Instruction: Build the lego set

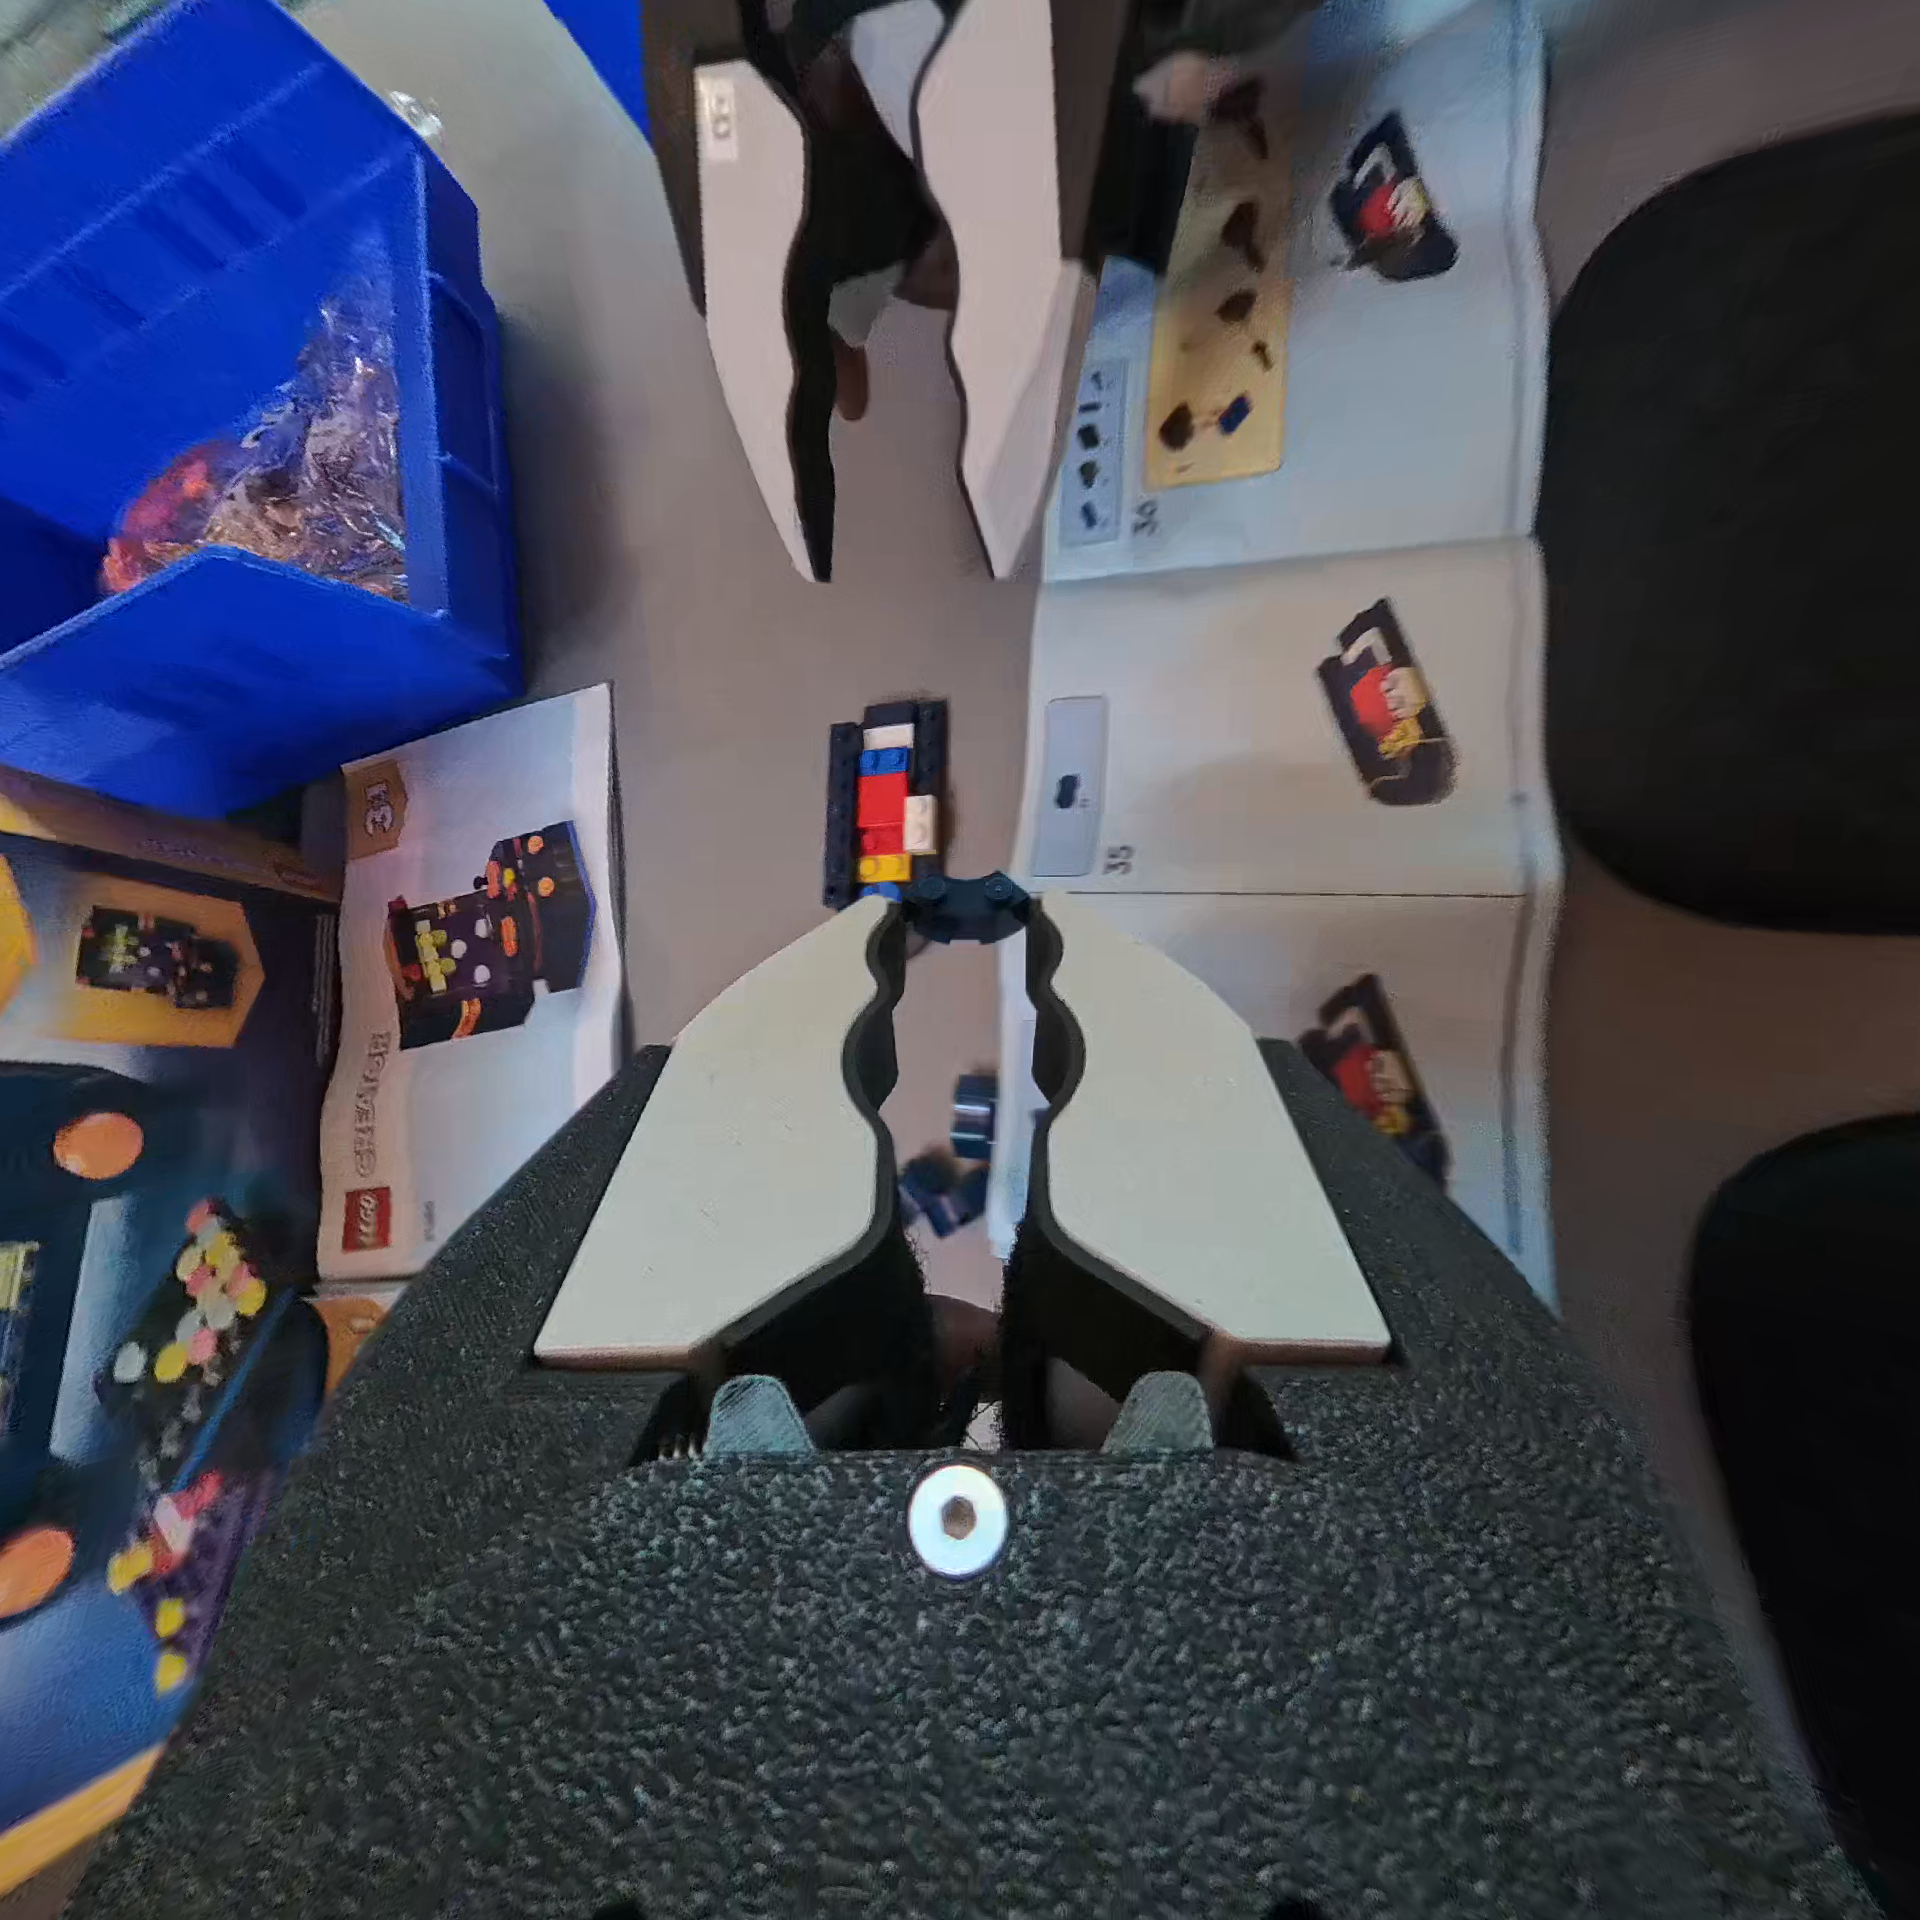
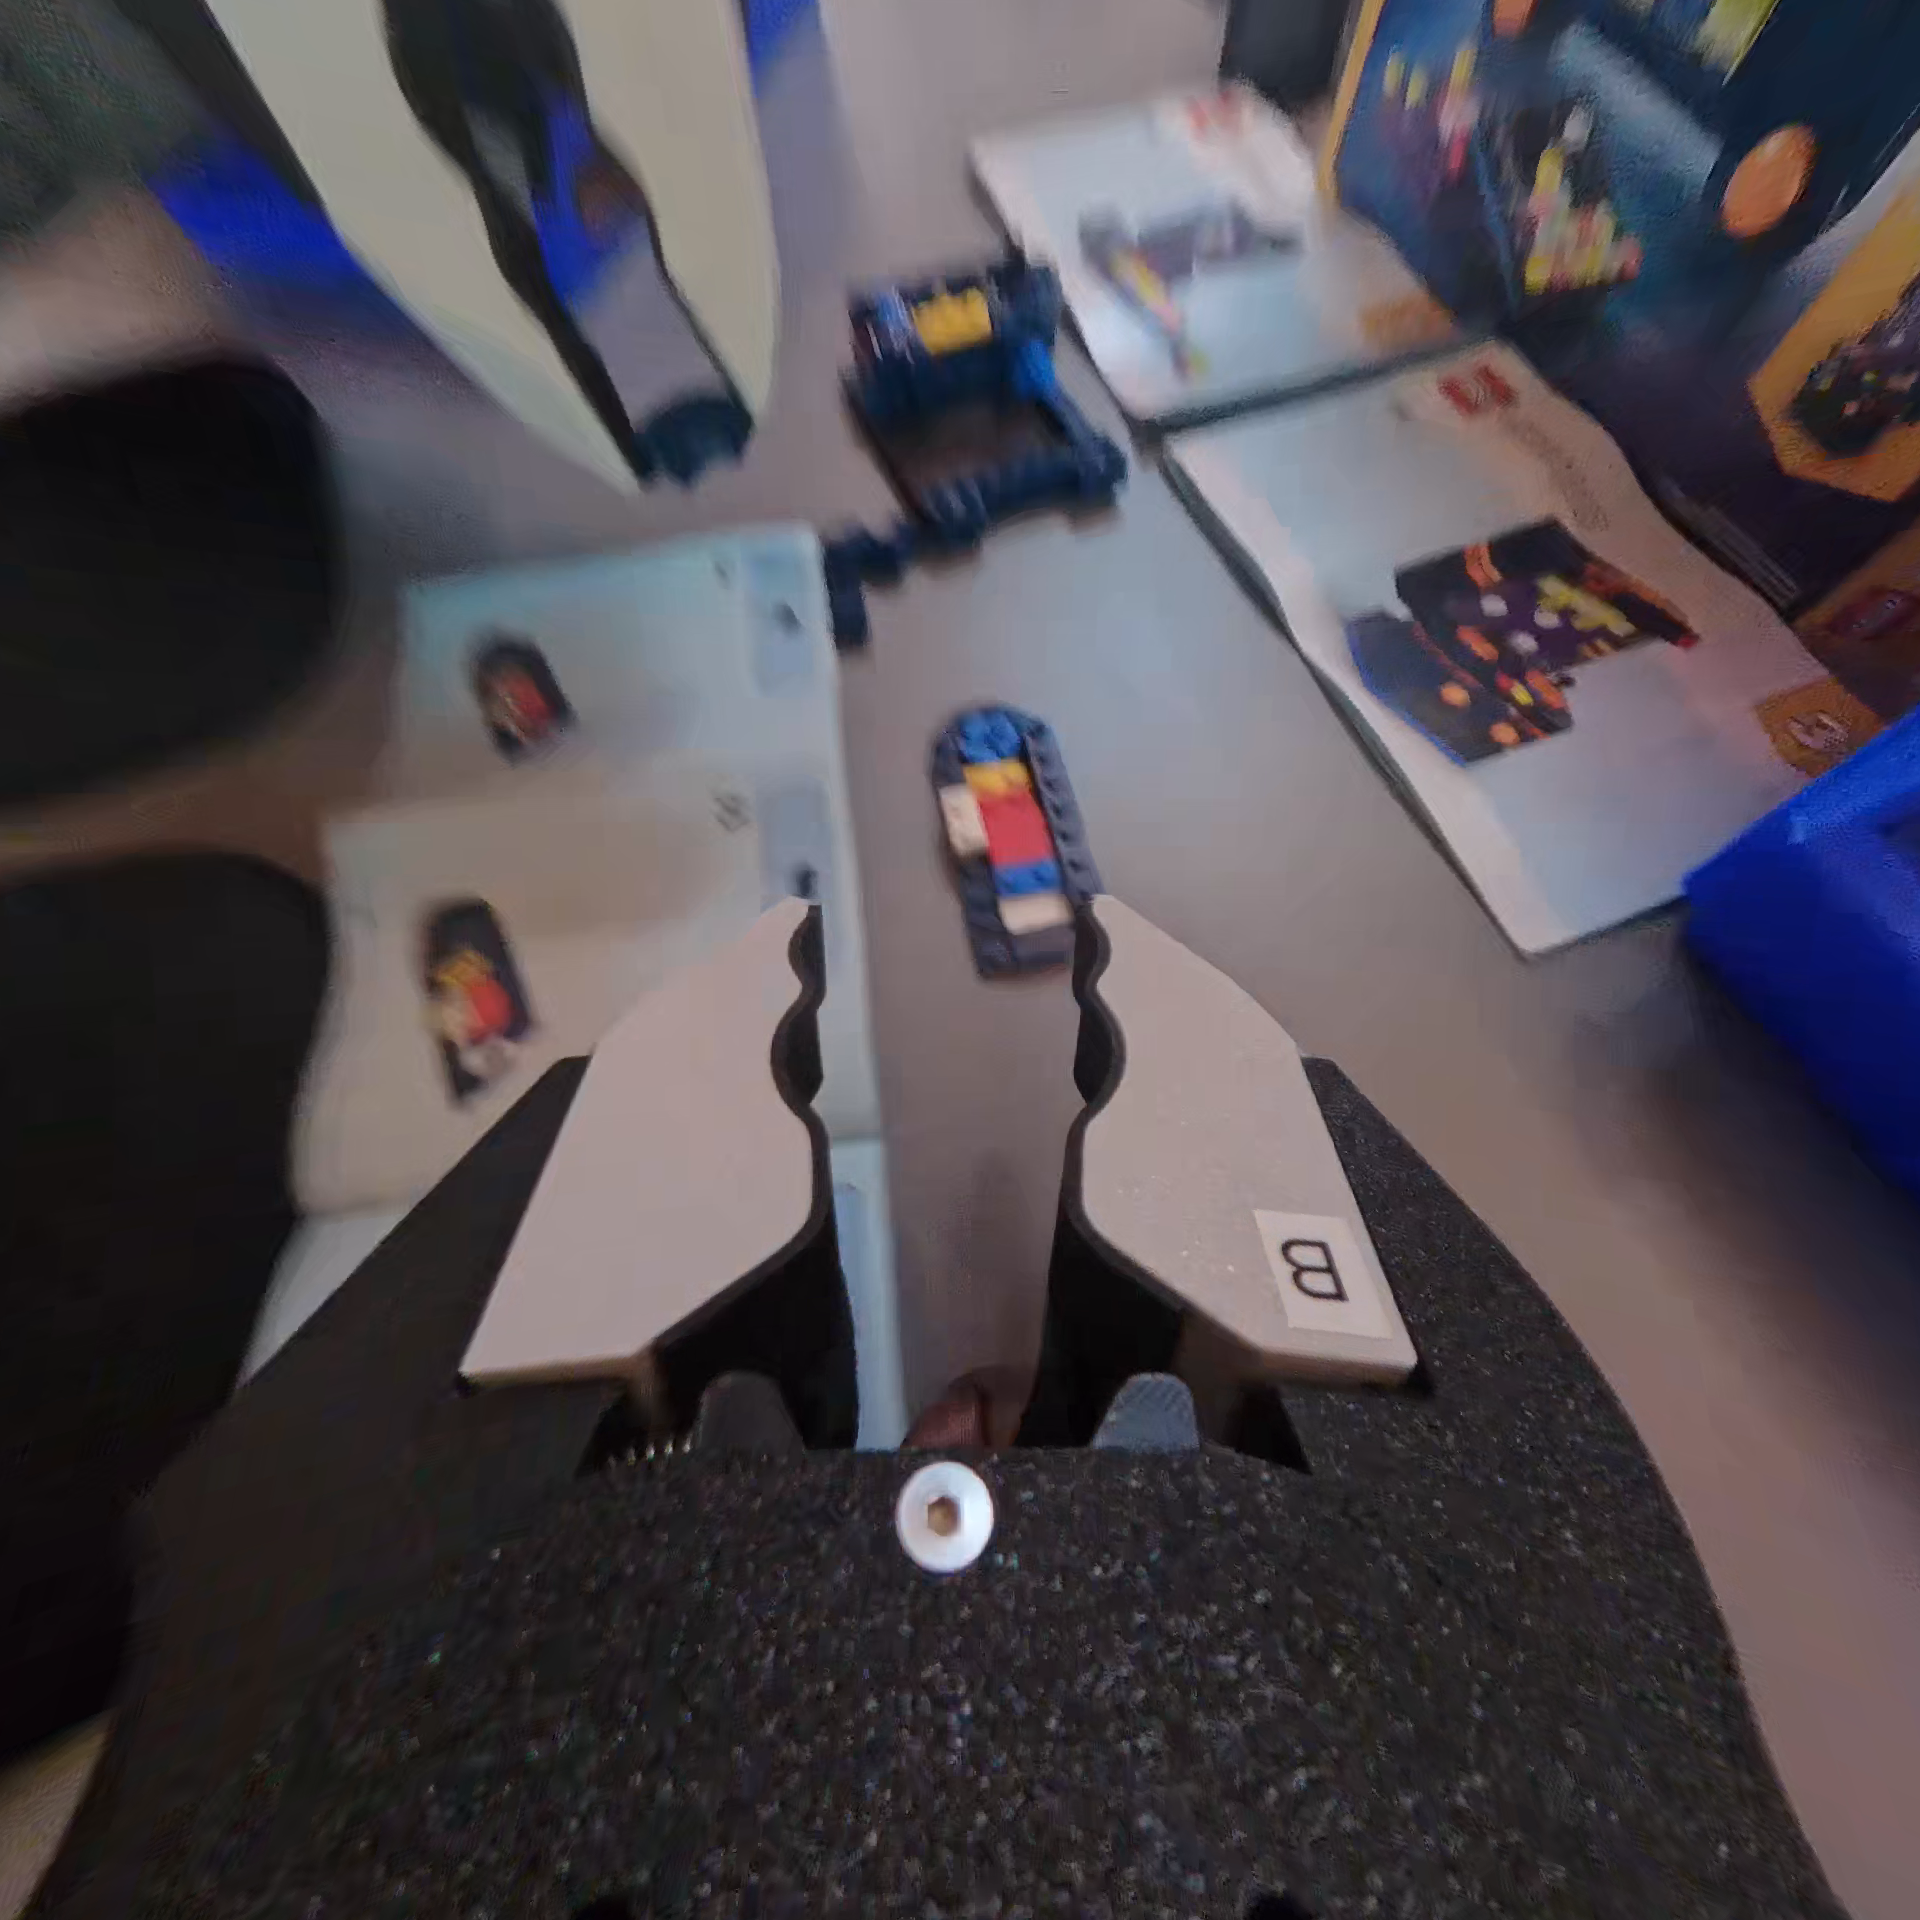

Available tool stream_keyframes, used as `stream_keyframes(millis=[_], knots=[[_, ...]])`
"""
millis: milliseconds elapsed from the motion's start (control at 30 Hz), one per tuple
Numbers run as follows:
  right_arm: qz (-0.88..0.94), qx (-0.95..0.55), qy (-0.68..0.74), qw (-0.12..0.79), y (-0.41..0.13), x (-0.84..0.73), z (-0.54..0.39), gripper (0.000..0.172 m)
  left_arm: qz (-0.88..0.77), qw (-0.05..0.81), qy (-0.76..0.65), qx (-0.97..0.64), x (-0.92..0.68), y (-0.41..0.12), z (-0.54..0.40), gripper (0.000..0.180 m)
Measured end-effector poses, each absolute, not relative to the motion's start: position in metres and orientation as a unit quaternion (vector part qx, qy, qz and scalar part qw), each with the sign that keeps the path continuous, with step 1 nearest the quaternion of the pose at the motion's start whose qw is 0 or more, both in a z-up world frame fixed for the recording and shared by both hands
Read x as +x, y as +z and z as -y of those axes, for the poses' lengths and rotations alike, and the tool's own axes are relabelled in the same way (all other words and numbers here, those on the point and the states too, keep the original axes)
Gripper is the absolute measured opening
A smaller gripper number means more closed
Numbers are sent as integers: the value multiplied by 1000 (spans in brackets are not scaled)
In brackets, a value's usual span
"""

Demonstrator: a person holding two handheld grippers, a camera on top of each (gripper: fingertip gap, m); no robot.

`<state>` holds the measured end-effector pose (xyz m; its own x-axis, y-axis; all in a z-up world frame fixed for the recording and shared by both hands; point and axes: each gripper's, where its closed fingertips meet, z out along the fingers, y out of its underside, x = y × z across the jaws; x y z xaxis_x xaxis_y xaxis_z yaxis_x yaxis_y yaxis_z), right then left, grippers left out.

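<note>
Left gripper point(image 1: 961, 914): fingers partly closed; a small dark blue curved brick piece point(image 1: 964, 906) with two studs is clamped crosswise between the two fingertips, both pads pressed against its ends. The piece is held just beside the near end of a small brick assembly point(image 1: 888, 800).

Brick assembly: dark blue base with white, blue, red and yellow bricks stacked along it; laid flat on the grey table point(image 1: 727, 644).

Right gripper point(image 2: 951, 914): fingers spread wide, nothing gripped. The assembly point(image 2: 1013, 842) is seen just beyond the tips, close to the right-hand fingertip point(image 2: 1101, 920); contact cannot be told through the blur.

Surroundings: open instruction booklet point(image 1: 1299, 727) beside the assembly; loose dark blue bricks point(image 1: 956, 1153) beneath the left fingers; closed booklet point(image 1: 468, 987); blue bin point(image 1: 260, 416); larger dark blue build point(image 2: 966, 416) farther back.
</note>
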<state>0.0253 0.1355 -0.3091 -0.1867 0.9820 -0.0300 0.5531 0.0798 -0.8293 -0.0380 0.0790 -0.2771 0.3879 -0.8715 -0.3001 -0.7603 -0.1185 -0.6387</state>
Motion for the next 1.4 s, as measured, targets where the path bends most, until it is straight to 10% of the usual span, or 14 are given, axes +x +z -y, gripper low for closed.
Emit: stream_keyframes(millis=[1400], knots=[[765,-489,333,253,-357,-7,-140,46,-683,257,-217,-649,-46,-355,-129,24]])
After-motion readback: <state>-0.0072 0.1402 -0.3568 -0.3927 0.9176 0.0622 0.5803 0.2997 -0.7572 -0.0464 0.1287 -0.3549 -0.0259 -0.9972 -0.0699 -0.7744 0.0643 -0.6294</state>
